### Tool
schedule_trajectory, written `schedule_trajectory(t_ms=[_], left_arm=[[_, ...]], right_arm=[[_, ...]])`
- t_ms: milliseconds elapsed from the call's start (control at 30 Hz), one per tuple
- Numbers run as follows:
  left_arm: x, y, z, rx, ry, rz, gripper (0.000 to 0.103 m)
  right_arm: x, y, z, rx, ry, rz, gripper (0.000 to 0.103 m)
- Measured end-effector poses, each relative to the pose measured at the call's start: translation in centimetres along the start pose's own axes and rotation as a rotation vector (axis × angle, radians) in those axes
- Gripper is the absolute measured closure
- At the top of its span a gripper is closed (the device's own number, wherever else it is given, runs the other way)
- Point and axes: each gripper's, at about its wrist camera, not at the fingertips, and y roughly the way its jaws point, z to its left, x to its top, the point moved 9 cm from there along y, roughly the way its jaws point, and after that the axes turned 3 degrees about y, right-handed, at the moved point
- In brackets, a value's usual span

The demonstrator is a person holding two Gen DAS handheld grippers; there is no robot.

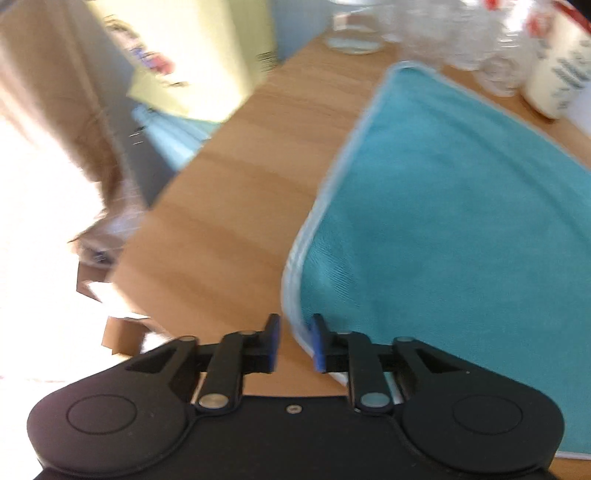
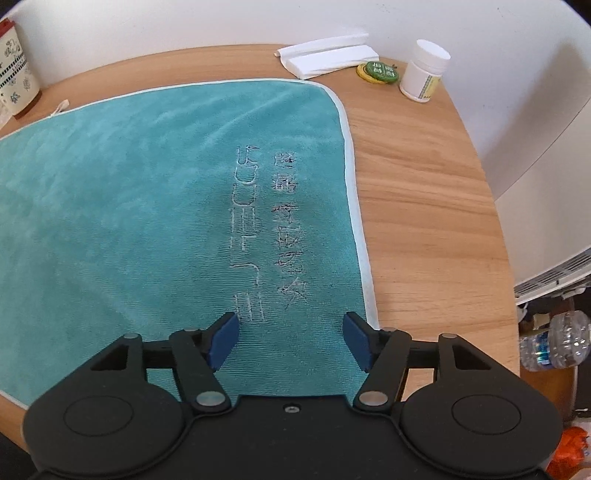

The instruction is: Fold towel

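A teal towel [image 1: 454, 206] with a pale hem lies spread flat on the wooden table [image 1: 240, 192]. In the left wrist view, which is blurred, my left gripper [image 1: 295, 345] hovers at the towel's near left corner, its blue pads a small gap apart with the hem just at the right pad; nothing is clamped. In the right wrist view the same towel [image 2: 147, 206] shows stitched lettering near its right edge. My right gripper [image 2: 291, 341] stands wide open above the towel's near right part, with nothing between its fingers.
At the table's far side stand a white pill bottle [image 2: 424, 72], folded white tissues [image 2: 328, 55], green round tokens [image 2: 378, 72] and a patterned tin [image 2: 14, 70]. Clear glass jars [image 1: 354, 33] and a white bottle [image 1: 557, 74] crowd the far edge. A plastic bottle [image 2: 554, 343] lies beyond the table.
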Motion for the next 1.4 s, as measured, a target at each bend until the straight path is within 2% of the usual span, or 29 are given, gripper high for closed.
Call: schedule_trajectory(t_ms=[100,133,167,267,367,433,567,633,700,733,967,1300,1400], left_arm=[[0.1,0.0,1.8,0.019,-0.023,-0.002,0.05],[0.1,-0.1,2.2,0.012,-0.038,0.001,0.046],[0.1,-0.1,2.6,0.006,-0.052,0.005,0.037],[0.4,0.2,2.7,-0.02,-0.058,0.015,0.031],[1.1,0.3,1.8,-0.041,-0.011,0.013,0.026],[1.5,0.3,1.1,-0.047,0.036,-0.008,0.024],[2.4,0.5,-1.1,-0.074,0.134,-0.013,0.024],[2.7,0.5,-1.7,-0.066,0.168,-0.026,0.019],[3.0,0.4,-2.3,-0.066,0.194,-0.045,0.002],[3.1,0.5,-2.6,-0.068,0.204,-0.048,0.0],[2.8,1.4,-3.3,-0.061,0.252,-0.02,0.001],[2.7,2.2,-2.5,-0.138,0.173,0.04,0.001],[2.6,2.2,-2.4,-0.147,0.144,0.054,0.001]], right_arm=[[-0.1,0.0,-0.1,-0.005,0.027,0.006,0.035],[-0.1,0.0,-0.3,-0.002,0.054,0.011,0.035],[-0.1,0.0,-0.5,-0.001,0.072,0.011,0.034],[-0.2,0.1,-0.8,0.005,0.116,0.012,0.031],[-0.6,-0.1,-1.2,-0.02,0.14,0.004,0.032],[-1.2,-0.9,-1.7,-0.085,0.13,-0.01,0.033],[-2.7,-3.1,-2.7,-0.101,0.175,-0.061,0.033],[-3.6,-3.6,-3.5,-0.089,0.236,-0.068,0.033],[-4.4,-3.9,-4.1,-0.07,0.298,-0.074,0.033],[-5.1,-3.9,-4.6,-0.067,0.339,-0.072,0.033],[-7.3,-3.0,-5.9,-0.003,0.507,-0.058,0.033],[-7.3,-2.2,-5.7,-0.002,0.529,-0.078,0.034],[-7.1,-2.3,-5.6,0.004,0.526,-0.085,0.041]])
